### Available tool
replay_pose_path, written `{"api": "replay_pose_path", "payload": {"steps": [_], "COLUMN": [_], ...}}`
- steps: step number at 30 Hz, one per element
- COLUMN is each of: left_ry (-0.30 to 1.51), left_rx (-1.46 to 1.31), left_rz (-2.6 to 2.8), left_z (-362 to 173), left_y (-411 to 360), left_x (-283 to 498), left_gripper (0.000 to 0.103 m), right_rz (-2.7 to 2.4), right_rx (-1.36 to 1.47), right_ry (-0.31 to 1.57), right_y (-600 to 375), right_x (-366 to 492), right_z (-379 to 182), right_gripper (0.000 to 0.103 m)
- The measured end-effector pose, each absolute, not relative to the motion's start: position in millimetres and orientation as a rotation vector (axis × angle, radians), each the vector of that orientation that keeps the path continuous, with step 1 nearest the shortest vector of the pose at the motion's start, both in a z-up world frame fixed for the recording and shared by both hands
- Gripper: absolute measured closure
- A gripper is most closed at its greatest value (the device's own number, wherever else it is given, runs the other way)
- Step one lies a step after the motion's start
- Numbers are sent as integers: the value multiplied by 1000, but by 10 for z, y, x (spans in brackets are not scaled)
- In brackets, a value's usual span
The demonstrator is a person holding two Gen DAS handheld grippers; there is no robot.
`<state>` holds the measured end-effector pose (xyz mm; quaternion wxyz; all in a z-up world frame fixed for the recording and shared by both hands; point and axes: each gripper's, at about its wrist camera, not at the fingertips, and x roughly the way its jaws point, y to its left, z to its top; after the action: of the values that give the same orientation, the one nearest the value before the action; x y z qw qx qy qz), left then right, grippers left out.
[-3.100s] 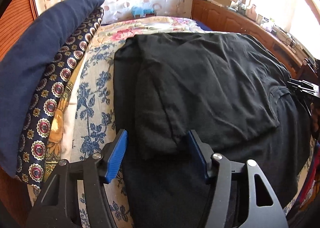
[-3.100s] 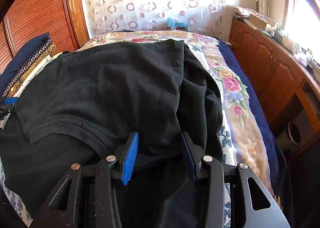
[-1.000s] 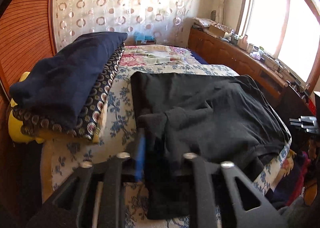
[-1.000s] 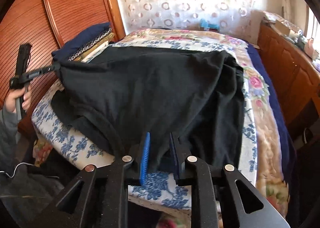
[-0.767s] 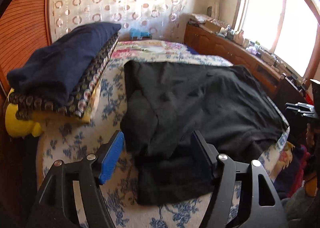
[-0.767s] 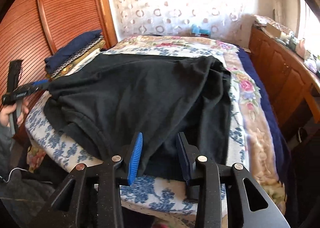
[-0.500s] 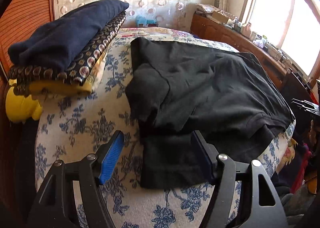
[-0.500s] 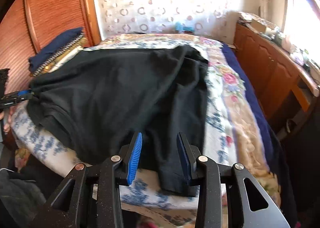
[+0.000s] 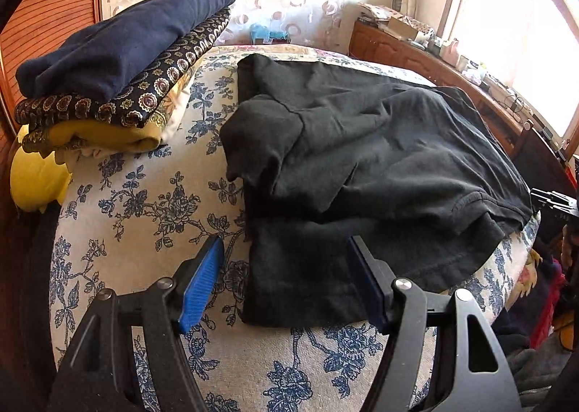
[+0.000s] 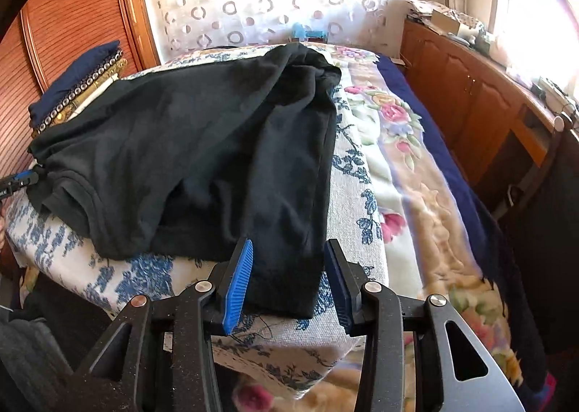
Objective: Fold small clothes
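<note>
A black T-shirt [image 9: 362, 158] lies folded over and rumpled on the blue-flowered bed cover [image 9: 144, 202]. It also shows in the right wrist view [image 10: 202, 144]. My left gripper [image 9: 289, 278] is open and empty, its jaws standing either side of the shirt's near left corner. My right gripper [image 10: 289, 285] is open and empty, its jaws standing either side of the shirt's near right corner at the bed's edge. The left gripper's tip [image 10: 21, 178] shows at the far left of the right wrist view.
A stack of folded clothes [image 9: 119, 68], navy on top, patterned and yellow below, sits at the left of the bed. A wooden dresser [image 10: 481, 97] with clutter runs along the right. A wooden panel [image 10: 72, 14] stands at the left.
Both grippers were shut on the shirt's near edge and lifted it, then opened and let it drop. They have drawn back a little and the shirt now lies still.
</note>
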<state>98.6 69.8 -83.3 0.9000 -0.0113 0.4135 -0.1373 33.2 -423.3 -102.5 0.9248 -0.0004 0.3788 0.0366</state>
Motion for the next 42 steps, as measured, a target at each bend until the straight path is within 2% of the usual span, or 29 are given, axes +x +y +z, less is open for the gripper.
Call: {"api": "replay_pose_path", "payload": {"steps": [3, 4, 5, 6, 11, 21, 22, 25, 27, 29, 32, 35, 39, 41, 42], "left_ry": [850, 846, 844, 841, 836, 841, 841, 840, 839, 841, 842, 843, 844, 840, 837], "left_rx": [-2, 8, 15, 24, 33, 38, 39, 39, 41, 45, 43, 43, 34, 26, 22], "left_rz": [-274, -269, -266, -262, -257, -238, -237, -236, -234, -234, -235, -234, -241, -246, -249], "left_z": [-838, -843, -845, -849, -853, -848, -848, -849, -852, -851, -851, -848, -846, -844, -841], "left_y": [673, 661, 653, 643, 637, 618, 616, 613, 608, 608, 613, 613, 611, 610, 607], "left_x": [971, 963, 963, 955, 950, 960, 960, 958, 955, 956, 959, 958, 952, 944, 942], "left_gripper": [33, 33, 33, 33, 33, 33, 33, 33, 33, 33, 33, 33, 33, 38, 44], "right_rz": [89, 116, 144, 148, 79, 23, 17, 15, 30, 33, 52, 94, 143, 171, 185], "right_rx": [4, 19, 38, 44, 59, 45, 33, 5, -4, -25, -42, -38, -35, -27, -29], "right_ry": [777, 780, 783, 787, 725, 729, 727, 708, 692, 678, 652, 639, 637, 638, 640], "right_y": [-4268, -4281, -4296, -4312, -4546, -4614, -4588, -4517, -4462, -4378, -4243, -4105, -3935, -3865, -3825], "right_x": [341, 340, 339, 336, 190, 115, 115, 120, 112, 107, 110, 151, 249, 303, 331], "right_z": [-1044, -1048, -1040, -1037, -874, -908, -899, -858, -827, -783, -737, -729, -761, -780, -795], "right_gripper": [61, 73, 91, 98, 99, 99, 98, 85, 83, 67, 56, 52, 51, 50, 50]}}
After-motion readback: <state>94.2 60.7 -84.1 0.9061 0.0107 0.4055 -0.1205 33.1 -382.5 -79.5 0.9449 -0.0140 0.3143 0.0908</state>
